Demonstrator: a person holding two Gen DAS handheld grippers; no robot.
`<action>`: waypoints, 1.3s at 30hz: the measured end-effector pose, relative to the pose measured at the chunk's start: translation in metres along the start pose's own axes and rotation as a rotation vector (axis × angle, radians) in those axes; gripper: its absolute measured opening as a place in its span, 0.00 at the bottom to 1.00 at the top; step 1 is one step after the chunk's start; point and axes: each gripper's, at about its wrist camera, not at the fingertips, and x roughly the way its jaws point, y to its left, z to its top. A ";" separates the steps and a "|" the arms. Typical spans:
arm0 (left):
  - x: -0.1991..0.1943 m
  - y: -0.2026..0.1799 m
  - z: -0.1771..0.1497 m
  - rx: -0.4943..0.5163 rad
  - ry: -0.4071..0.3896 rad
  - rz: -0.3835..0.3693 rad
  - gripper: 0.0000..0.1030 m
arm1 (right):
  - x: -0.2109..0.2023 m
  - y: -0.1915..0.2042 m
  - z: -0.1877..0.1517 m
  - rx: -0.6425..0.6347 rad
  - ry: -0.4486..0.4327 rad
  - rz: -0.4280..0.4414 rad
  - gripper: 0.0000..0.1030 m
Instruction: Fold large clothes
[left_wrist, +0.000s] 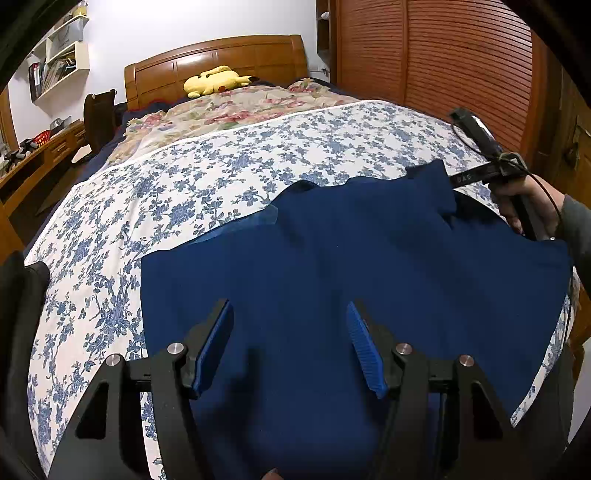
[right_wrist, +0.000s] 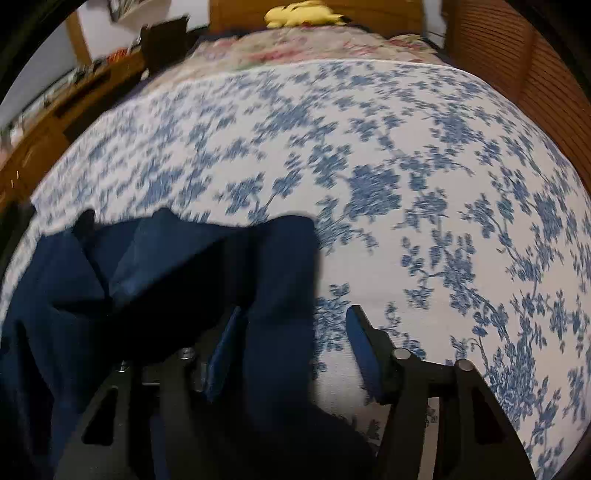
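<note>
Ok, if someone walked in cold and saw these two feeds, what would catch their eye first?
Probably the dark blue garment, spread over the near end of the bed's blue-flowered sheet, with the open left gripper above it. Next, the right gripper, also open, at the garment's raised right edge, a fold of cloth lying between its fingers. Then the yellow plush toy by the wooden headboard.
</note>
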 end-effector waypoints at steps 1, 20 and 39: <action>0.000 0.000 0.000 0.000 0.002 0.001 0.63 | 0.000 0.005 -0.002 -0.022 0.013 -0.007 0.15; 0.003 -0.001 -0.004 0.008 0.019 0.008 0.63 | -0.050 -0.008 -0.009 -0.029 -0.106 -0.273 0.33; -0.005 0.001 -0.004 0.001 -0.002 0.007 0.63 | 0.004 0.057 -0.013 -0.089 0.025 -0.116 0.44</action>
